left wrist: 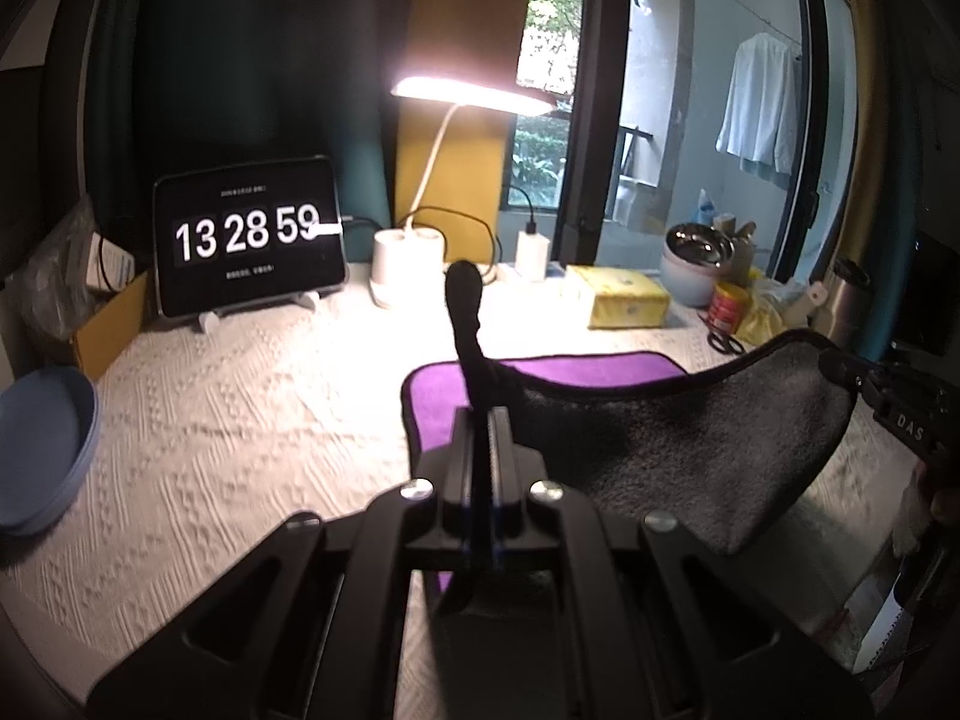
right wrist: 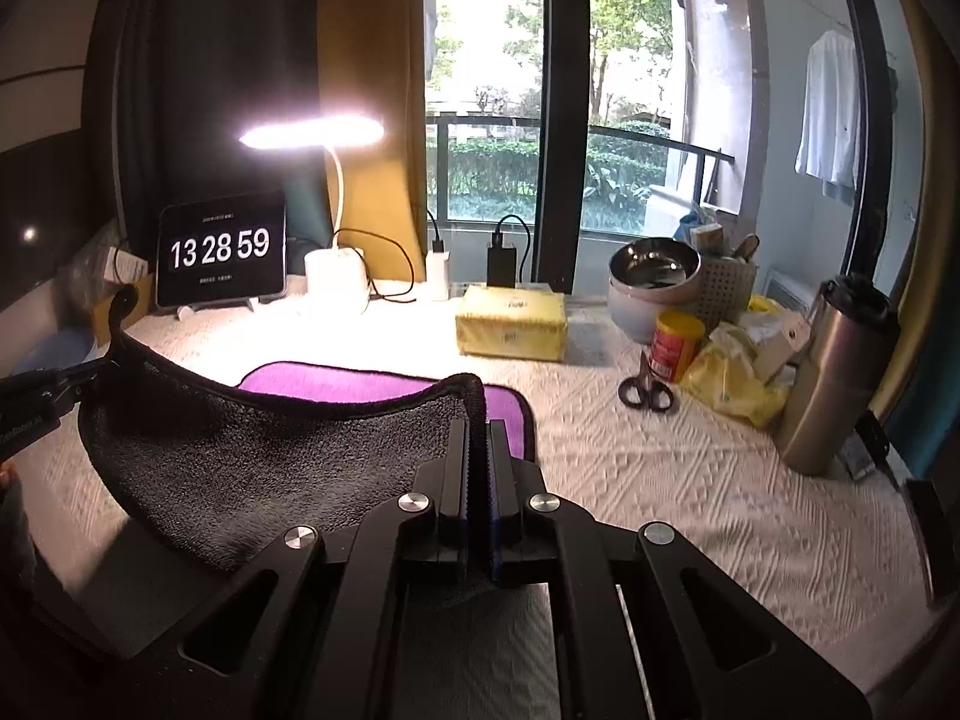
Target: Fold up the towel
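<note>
The towel [left wrist: 678,438] is purple on one face and dark grey on the other, with a black hem. Its far part lies flat on the white tablecloth, purple side up [right wrist: 360,384]. Its near edge is lifted and sags between the two grippers, grey side towards me. My left gripper [left wrist: 483,420] is shut on the towel's left corner, whose black hanging loop sticks up past the fingers. My right gripper [right wrist: 477,426] is shut on the right corner. Each gripper also shows at the edge of the other view, the right one [left wrist: 852,372] and the left one [right wrist: 78,375].
At the back stand a tablet clock [right wrist: 221,255], a lit desk lamp [right wrist: 336,276] with cables and a yellow tissue pack [right wrist: 510,324]. Scissors [right wrist: 645,390], a red can, a steel bowl and a steel tumbler [right wrist: 834,378] crowd the right. Blue plates [left wrist: 42,450] sit left.
</note>
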`<act>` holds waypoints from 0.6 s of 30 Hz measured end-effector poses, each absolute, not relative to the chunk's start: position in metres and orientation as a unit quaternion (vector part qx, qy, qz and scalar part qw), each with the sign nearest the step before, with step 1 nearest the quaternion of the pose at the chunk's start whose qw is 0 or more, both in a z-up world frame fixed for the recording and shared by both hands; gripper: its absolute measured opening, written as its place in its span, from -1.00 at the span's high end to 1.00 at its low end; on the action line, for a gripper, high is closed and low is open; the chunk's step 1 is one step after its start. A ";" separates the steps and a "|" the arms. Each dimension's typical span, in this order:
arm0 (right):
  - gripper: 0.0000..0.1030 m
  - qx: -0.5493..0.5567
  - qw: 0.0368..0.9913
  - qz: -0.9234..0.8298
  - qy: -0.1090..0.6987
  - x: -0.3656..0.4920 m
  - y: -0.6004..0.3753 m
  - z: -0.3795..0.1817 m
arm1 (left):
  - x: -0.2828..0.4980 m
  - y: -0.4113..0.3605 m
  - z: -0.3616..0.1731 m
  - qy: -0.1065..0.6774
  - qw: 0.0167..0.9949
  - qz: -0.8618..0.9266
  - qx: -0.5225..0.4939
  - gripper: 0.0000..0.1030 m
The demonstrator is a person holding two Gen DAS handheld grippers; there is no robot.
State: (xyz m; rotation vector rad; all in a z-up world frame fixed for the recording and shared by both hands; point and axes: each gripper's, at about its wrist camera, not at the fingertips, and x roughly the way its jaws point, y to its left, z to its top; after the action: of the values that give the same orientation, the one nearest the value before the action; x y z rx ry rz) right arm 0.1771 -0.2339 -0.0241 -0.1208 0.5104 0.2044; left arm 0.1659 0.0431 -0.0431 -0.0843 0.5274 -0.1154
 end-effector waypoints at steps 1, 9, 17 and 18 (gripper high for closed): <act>0.89 -0.059 0.961 0.102 0.251 0.180 -0.233 -0.023 | 0.168 0.043 -0.042 0.260 0.963 -0.056 -0.041 0.93; 0.89 -0.058 0.960 0.103 0.252 0.209 -0.230 -0.020 | 0.191 0.047 -0.038 0.259 0.964 -0.049 -0.039 0.93; 0.89 -0.055 0.959 0.101 0.258 0.242 -0.231 -0.025 | 0.224 0.042 -0.040 0.263 0.963 -0.045 -0.032 0.93; 0.89 -0.055 0.959 0.102 0.259 0.247 -0.231 -0.026 | 0.230 0.042 -0.041 0.264 0.963 -0.045 -0.030 0.93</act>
State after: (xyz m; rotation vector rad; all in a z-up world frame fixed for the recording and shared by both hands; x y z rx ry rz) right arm 0.2466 -0.2311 -0.0262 -0.1111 0.5259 0.2060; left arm 0.2299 0.0415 -0.0409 -0.0617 0.5340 -0.0901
